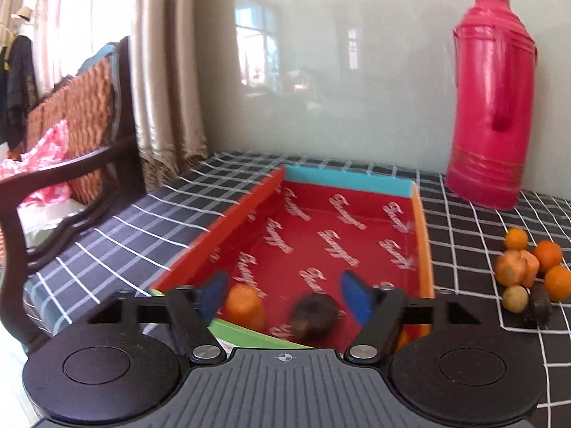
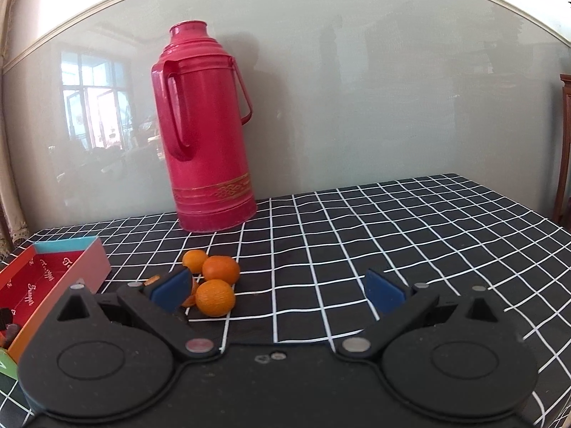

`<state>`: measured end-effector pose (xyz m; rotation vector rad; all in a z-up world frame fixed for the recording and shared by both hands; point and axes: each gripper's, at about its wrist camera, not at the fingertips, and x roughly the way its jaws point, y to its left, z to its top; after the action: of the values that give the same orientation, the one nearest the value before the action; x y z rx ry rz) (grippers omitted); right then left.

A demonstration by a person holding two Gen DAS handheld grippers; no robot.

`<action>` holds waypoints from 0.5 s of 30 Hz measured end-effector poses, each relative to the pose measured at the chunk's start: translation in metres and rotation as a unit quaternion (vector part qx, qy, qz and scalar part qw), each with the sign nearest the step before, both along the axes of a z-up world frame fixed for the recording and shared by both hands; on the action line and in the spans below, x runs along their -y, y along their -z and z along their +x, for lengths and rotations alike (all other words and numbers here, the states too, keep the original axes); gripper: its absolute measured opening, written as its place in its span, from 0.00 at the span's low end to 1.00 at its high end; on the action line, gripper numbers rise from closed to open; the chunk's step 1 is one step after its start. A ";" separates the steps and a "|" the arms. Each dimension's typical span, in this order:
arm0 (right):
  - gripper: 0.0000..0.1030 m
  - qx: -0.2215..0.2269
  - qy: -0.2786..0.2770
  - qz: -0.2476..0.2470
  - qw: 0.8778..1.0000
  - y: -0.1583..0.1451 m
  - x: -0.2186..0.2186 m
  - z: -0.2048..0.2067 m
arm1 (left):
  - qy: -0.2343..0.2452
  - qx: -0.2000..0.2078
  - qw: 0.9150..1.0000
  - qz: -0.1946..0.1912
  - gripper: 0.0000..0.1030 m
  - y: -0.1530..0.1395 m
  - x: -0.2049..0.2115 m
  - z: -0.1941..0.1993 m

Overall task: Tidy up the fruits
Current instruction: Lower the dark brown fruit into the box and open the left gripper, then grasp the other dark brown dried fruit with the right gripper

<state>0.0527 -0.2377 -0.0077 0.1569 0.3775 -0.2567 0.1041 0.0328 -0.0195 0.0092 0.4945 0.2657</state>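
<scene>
Spread apart, the left gripper point(image 1: 285, 294) hangs over the near end of the red box point(image 1: 357, 228); a dark brown fruit point(image 1: 314, 317) lies blurred between its blue pads, apparently untouched, an orange piece point(image 1: 244, 303) beside it. Wide open and empty, the right gripper point(image 2: 278, 290) sits just right of the oranges point(image 2: 216, 285) on the black checked tablecloth point(image 2: 392, 221). Behind them stands a red thermos point(image 2: 205, 135) against a glossy pale wall point(image 2: 357, 89).

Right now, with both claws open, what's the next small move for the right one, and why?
Probably ease the right claw forward and left over the nearest orange, then close. Its jaws stand wide with nothing between them, and that orange lies by the left pad, outside the box.
</scene>
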 end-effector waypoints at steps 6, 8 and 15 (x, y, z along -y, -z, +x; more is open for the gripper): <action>0.94 -0.013 -0.023 0.002 1.000 0.005 -0.014 0.008 | -0.015 0.007 1.000 -0.005 0.75 -0.004 -0.021 -0.006; 0.94 -0.018 -0.030 0.000 0.999 0.006 -0.021 0.011 | -0.022 0.011 1.000 -0.004 0.78 -0.005 -0.028 -0.010; 0.94 -0.037 -0.054 0.010 0.998 0.014 -0.038 0.026 | -0.054 0.026 0.998 0.004 0.86 -0.009 -0.054 -0.021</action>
<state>0.0785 -0.1995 -0.0217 0.1470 0.4611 -0.1530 0.0831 0.0869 -0.0104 -0.0162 0.4425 0.3722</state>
